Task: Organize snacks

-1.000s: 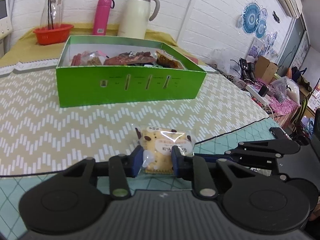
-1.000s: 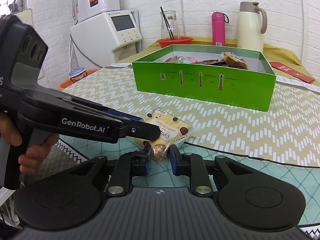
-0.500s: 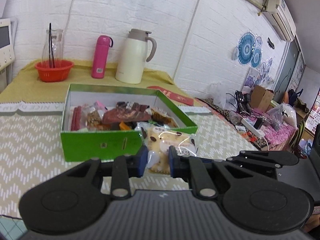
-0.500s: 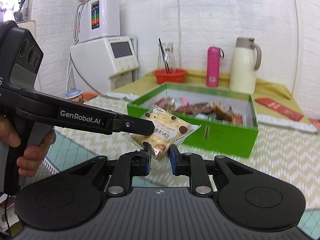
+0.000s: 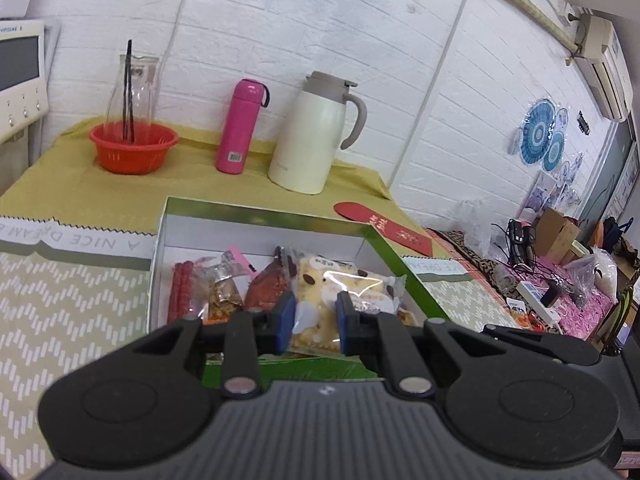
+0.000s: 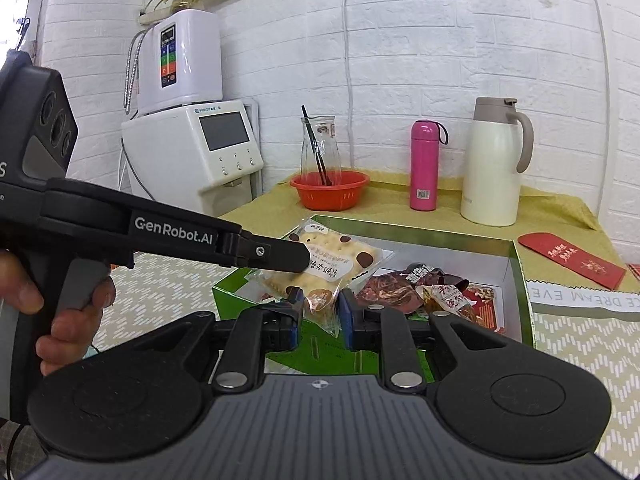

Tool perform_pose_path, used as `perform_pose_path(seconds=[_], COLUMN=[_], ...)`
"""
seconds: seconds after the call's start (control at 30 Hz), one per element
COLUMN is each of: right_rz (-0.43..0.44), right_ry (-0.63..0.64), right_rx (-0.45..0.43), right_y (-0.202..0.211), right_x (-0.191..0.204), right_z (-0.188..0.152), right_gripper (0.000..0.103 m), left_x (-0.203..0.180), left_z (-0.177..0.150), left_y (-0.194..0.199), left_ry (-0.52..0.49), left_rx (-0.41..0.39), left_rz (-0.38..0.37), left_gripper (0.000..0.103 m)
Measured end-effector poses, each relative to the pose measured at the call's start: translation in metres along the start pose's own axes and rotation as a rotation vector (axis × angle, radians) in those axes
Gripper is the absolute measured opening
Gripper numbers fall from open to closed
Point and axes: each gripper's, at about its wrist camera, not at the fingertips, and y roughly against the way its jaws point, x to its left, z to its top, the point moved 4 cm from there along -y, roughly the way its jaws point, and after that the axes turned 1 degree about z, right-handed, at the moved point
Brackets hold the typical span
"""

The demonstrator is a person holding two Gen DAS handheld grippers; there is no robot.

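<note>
A clear packet of cream biscuits with brown spots (image 5: 344, 280) hangs in the air over the near edge of the green snack box (image 5: 404, 276). My left gripper (image 5: 314, 320) is shut on the packet's near end. In the right wrist view the same packet (image 6: 340, 256) is pinched at its lower corner by my right gripper (image 6: 318, 312), also shut. The left gripper (image 6: 288, 258) reaches in from the left and clamps the packet's side. The green box (image 6: 240, 292) holds several wrapped snacks (image 6: 400, 284).
Behind the box stand a red basket with a glass bottle (image 5: 134, 148), a pink flask (image 5: 238, 128) and a cream thermos jug (image 5: 312, 136). A red envelope (image 5: 384, 226) lies right of the box. A white water dispenser (image 6: 192, 152) stands at the left. A person's hand (image 6: 60, 320) holds the left gripper.
Both grippers have lifted the biscuit packet off the table and carried it forward, from in front of the green box to above its near edge.
</note>
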Motion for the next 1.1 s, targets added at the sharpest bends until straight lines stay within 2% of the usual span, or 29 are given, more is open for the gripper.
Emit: perform_pose_path(seconds=[0.27, 0.3, 0.33, 0.37, 0.4, 0.43, 0.47, 0.53, 0.6, 0.83, 1.1], right_rz=[-0.005, -0.009, -0.018, -0.036, -0.049, -0.057, -0.058, -0.051, -0.058, -0.083, -0.101], right_ry=[-0.035, -0.031, -0.021, 0.001, 0.025, 0.049, 0.063, 0.078, 0.081, 0.079, 0.092], right_rx=[0.019, 0.022, 0.022, 0.012, 0.003, -0.008, -0.023, -0.039, -0.032, -0.024, -0.04], right_y=[-0.03, -0.034, -0.036, -0.037, -0.037, -0.036, -0.035, -0.033, -0.034, -0.033, -0.013], right_x=[-0.011, -0.012, -0.012, -0.011, -0.009, -0.008, -0.007, -0.005, -0.004, -0.006, 0.005], right_z=[-0.004, -0.005, -0.006, -0.008, -0.009, -0.009, -0.01, -0.01, -0.01, -0.011, -0.004], right_gripper=[0.039, 0.04, 0.046, 0.062, 0.076, 0.103, 0.103, 0.103, 0.103, 0.103, 0.103], left_x=[0.019, 0.021, 0.023, 0.026, 0.027, 0.027, 0.026, 0.024, 0.023, 0.021, 0.01], left_z=[0.004, 0.003, 0.001, 0.0, -0.002, -0.003, -0.004, -0.004, -0.003, 0.002, 0.001], left_y=[-0.029, -0.032, -0.033, -0.033, -0.032, -0.03, -0.029, -0.029, -0.027, -0.015, 0.006], left_ry=[0.027, 0.03, 0.036, 0.045, 0.05, 0.043, 0.026, -0.002, -0.012, -0.012, -0.031], left_rx=[0.03, 0.035, 0.032, 0.015, -0.013, -0.031, -0.038, -0.047, -0.071, -0.082, -0.097], left_rz=[0.034, 0.032, 0.041, 0.049, 0.048, 0.058, 0.079, 0.154, 0.199, 0.208, 0.21], left_gripper=[0.011, 0.016, 0.04, 0.054, 0.058, 0.062, 0.065, 0.09, 0.09, 0.09, 0.09])
